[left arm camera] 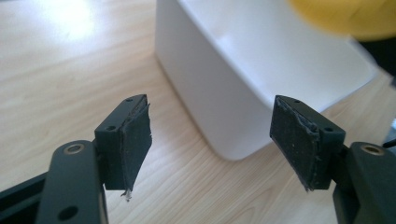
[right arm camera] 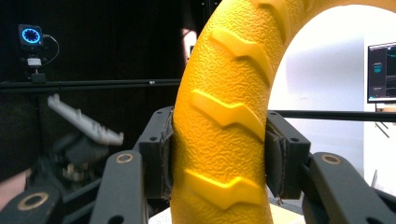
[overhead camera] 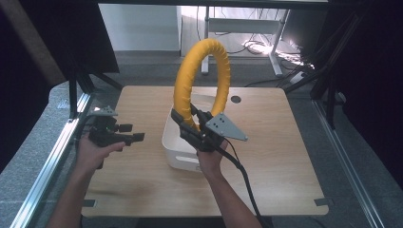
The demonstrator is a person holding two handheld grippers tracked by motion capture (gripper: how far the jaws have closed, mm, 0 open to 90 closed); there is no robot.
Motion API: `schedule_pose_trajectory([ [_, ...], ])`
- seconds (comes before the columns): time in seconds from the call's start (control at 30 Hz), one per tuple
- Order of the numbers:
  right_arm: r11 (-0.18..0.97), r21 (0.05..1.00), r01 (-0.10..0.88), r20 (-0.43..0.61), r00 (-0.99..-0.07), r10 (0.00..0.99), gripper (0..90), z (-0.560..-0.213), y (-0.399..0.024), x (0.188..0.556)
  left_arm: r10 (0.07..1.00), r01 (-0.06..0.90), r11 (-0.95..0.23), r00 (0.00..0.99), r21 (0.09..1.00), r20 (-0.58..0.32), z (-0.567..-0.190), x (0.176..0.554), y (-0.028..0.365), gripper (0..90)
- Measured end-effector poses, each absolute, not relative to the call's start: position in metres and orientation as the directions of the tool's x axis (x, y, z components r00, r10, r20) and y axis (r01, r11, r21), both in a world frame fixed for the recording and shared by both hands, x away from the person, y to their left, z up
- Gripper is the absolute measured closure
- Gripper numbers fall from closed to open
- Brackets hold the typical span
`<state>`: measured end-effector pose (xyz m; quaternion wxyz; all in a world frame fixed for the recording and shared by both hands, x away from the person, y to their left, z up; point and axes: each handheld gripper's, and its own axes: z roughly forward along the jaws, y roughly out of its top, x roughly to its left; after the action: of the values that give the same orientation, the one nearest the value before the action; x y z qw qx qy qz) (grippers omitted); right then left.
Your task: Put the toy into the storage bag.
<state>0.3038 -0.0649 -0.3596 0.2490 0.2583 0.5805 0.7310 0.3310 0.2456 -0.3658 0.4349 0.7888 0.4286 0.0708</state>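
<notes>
The right claw [overhead camera: 186, 124] clamped the ribbed yellow rubber ring [overhead camera: 187, 71] upright above the white plastic bin [overhead camera: 173, 145]; at nine o'clock, the left claw [overhead camera: 134, 132] gaped wide, empty.

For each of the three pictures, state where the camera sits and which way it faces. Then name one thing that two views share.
High view: above the table, looking forward and down; both forearms show.
Left gripper view: on the left gripper, facing the white bin; jaws apart.
Right gripper view: on the right gripper, jaws clamping the yellow ring.
Shared: ring and bin.
</notes>
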Motion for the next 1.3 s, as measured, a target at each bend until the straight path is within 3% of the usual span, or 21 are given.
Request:
schedule_pose_trajectory([
  [0.3, -0.198, 0.979, -0.054, 0.093, -0.743, 0.663, 50.5, -0.366, -0.059, 0.303, 0.678, 0.592, -0.196, 0.658, 0.782, -0.328, -0.308, 0.339, 0.233, 29.3],
  [0.6, -0.192, 0.98, -0.046, 0.095, -0.742, 0.664, 50.5, -0.371, -0.057, 0.305, 0.639, 0.559, -0.206, 0.698, 0.803, -0.322, -0.263, 0.343, 0.209, 29.2],
  [1.3, -0.165, 0.986, -0.035, 0.085, -0.739, 0.668, 50.5, -0.379, -0.051, 0.309, 0.598, 0.575, -0.222, 0.719, 0.788, -0.356, -0.23, 0.364, 0.176, 28.2],
])
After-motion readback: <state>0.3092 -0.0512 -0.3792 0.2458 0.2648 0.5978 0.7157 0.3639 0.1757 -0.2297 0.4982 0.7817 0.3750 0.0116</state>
